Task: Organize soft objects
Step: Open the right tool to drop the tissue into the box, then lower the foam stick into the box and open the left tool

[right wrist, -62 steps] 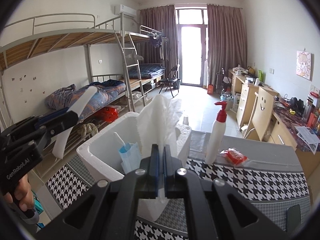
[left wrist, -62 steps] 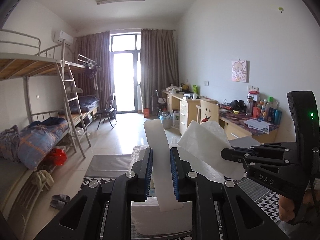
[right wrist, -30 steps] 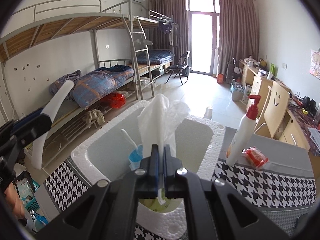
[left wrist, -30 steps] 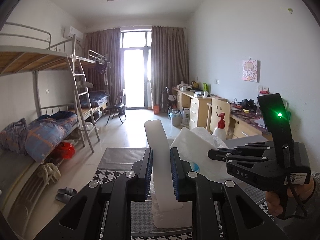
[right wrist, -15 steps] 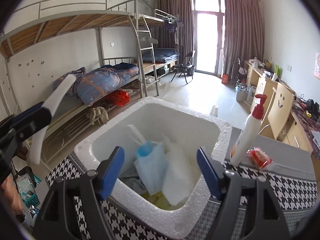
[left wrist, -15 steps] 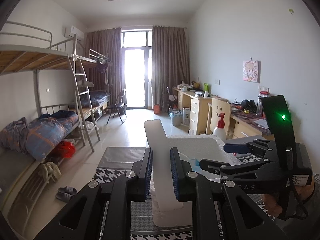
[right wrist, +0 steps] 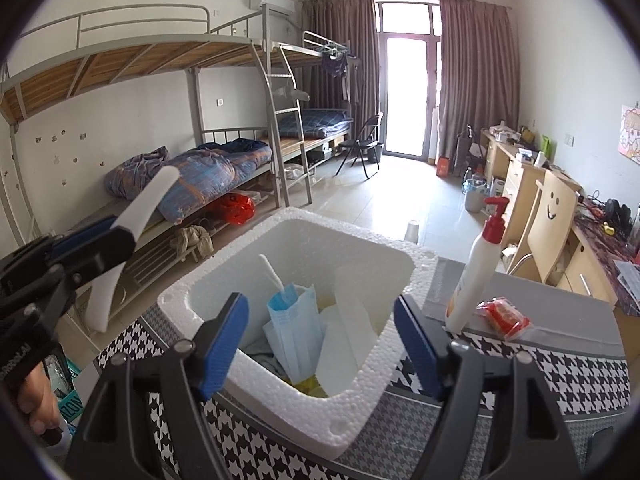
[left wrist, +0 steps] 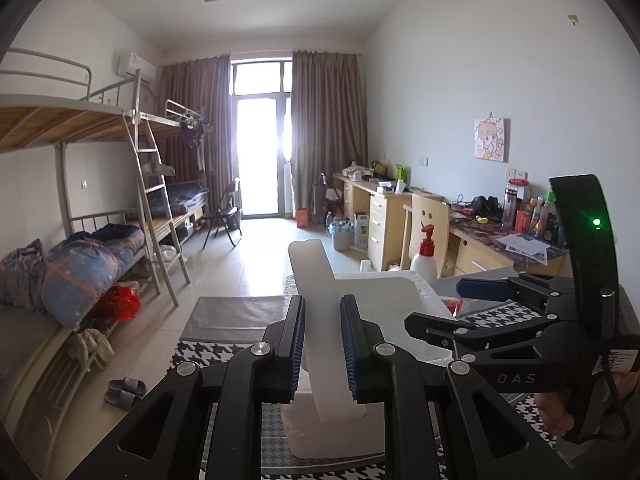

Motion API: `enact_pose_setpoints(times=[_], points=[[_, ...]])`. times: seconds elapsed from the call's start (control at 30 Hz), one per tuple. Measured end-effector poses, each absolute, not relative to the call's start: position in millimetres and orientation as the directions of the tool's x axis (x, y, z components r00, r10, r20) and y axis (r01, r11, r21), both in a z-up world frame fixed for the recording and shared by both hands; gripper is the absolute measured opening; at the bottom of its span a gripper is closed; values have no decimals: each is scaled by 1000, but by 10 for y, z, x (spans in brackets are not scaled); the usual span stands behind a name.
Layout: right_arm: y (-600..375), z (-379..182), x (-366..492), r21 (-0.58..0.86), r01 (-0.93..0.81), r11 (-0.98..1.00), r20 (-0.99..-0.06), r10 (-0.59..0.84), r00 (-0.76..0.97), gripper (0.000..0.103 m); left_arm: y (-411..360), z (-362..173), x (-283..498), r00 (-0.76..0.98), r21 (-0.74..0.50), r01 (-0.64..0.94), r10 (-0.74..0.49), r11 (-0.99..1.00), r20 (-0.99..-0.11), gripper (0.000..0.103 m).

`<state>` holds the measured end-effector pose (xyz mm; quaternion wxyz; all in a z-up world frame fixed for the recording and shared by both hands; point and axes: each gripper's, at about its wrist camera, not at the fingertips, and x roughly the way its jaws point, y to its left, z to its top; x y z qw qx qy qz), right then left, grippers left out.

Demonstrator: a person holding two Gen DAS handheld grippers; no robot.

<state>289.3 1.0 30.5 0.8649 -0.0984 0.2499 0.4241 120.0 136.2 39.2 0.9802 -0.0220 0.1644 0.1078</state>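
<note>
My left gripper (left wrist: pixel 320 340) is shut on a white foam strip (left wrist: pixel 320 312) that stands up between its fingers; it also shows at the left of the right wrist view (right wrist: pixel 76 248), holding the strip (right wrist: pixel 140 208) beside the box. My right gripper (right wrist: pixel 320 344) is open and empty above a white styrofoam box (right wrist: pixel 400 344). Inside the box lie a blue face mask (right wrist: pixel 296 328) and a white tissue (right wrist: pixel 344 340). The right gripper also shows in the left wrist view (left wrist: pixel 448 304), over the box (left wrist: pixel 384 300).
The box stands on a table with a houndstooth cloth (right wrist: pixel 568 376). A white pump bottle with a red top (right wrist: pixel 476 264) and a red packet (right wrist: pixel 504 316) are to the box's right. Bunk beds (right wrist: pixel 200 168) stand on the left and desks (right wrist: pixel 560 208) on the right.
My right gripper opened and let the white tissue fall into the box, then drew back a little. My left gripper kept hold of the foam strip.
</note>
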Motion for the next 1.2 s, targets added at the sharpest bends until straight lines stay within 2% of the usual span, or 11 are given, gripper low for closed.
enact_pose_setpoints(times=[0.13,0.2,1.2], points=[[-79,327,2895,53,-769,637,-494,686,534,94,1356,391,1227,924,-7,-206,192,979,-330,19],[-117,334,2895,61,-766,640,-483,690,539,98,1344,392,1236,925,-8,-201,187,980,-330,19],[-640,326,2860,62,-687,724,-444,637,631,98,1142,391,1528,933,-16,-96,84,995,-350,19]])
